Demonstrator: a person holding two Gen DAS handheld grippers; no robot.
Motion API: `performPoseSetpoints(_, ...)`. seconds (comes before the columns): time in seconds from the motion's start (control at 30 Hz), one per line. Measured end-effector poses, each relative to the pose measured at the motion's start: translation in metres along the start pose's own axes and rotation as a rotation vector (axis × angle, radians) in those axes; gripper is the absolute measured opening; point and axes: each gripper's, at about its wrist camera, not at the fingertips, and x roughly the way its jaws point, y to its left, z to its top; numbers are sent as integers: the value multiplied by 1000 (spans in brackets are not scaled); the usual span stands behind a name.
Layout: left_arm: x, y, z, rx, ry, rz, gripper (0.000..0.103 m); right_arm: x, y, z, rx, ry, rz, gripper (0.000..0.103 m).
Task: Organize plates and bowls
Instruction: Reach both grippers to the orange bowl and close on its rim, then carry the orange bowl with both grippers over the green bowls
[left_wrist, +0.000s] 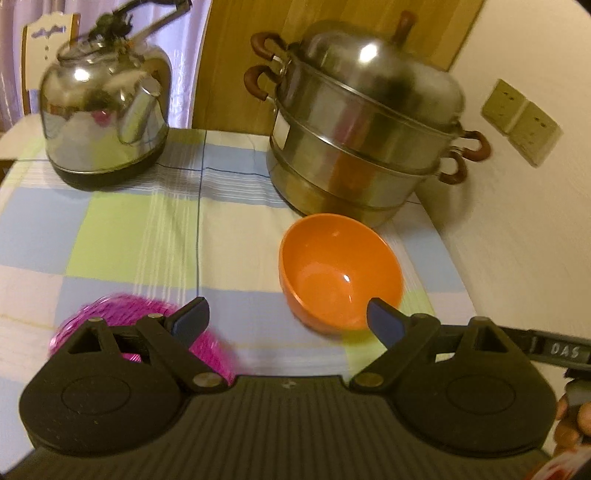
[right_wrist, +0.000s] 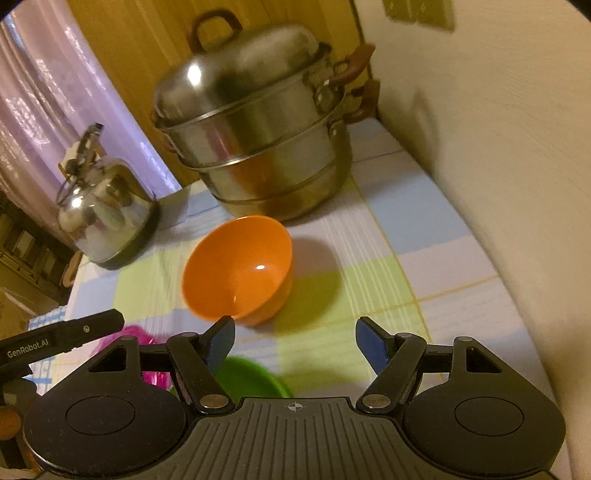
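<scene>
Kettle: a steel kettle (left_wrist: 105, 110) on a dark base stands at the far left of the checked tablecloth (left_wrist: 129, 236); a chair back shows behind it.
Pink dish: a magenta ribbed dish (left_wrist: 122, 325) lies at the near left, partly hidden behind the left gripper's left finger; what kind of dish it is cannot be made out.
Left gripper: the left gripper (left_wrist: 286, 321) hangs over the cloth with its jaws spread wide and nothing between them; its right fingertip overlaps the orange bowl's near rim, contact unclear.
Green dish: a green dish (right_wrist: 251, 380) peeks out just behind the right gripper's left finger.
Orange bowl: the orange bowl (left_wrist: 340, 269) sits upright and empty on the cloth, just in front of the steamer.
Steamer pot: a tiered steel steamer pot (left_wrist: 365, 125) with lid and brown handles stands at the back right, near the wall.
Right gripper: the right gripper (right_wrist: 295, 339) has its jaws apart and empty, just short of the bowl.
Wall: two sockets (left_wrist: 521, 122) are set in the right-hand wall.
</scene>
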Motion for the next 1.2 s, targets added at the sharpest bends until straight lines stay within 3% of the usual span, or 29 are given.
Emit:
performPoseSetpoints(0.27, 66, 11, 22, -45, 61, -41, 78, 72, -8, 34, 34, 88, 1, 72)
performPoseSetpoints(0.37, 83, 15, 26, -58, 72, -54, 67, 88, -10, 41, 38, 100, -5, 72)
performPoseSetpoints(0.57, 105, 17, 28, -52, 95, -73, 43, 114, -11, 45, 34, 135, 8, 51)
performPoseSetpoints(0.67, 110, 18, 26, -39, 88, -59, 33, 120, -13, 44, 38, 144, 3, 31)
performPoseSetpoints(0.73, 113, 19, 25, -37, 94, -60, 23, 122, -12, 43, 37, 145, 7, 29)
performPoseSetpoints(0.9, 116, 19, 23, -31, 104, -78, 15, 125, -1, 43, -5, 140, 17, 13)
performPoseSetpoints(1.03, 109, 12, 22, -4, 105, -51, 15, 124, 5, 43, -9, 146, -5, 12)
performPoseSetpoints(1.2, 85, 4, 27, 5, 86, -75, 15, 104, 4, 46, 8, 131, 14, 12)
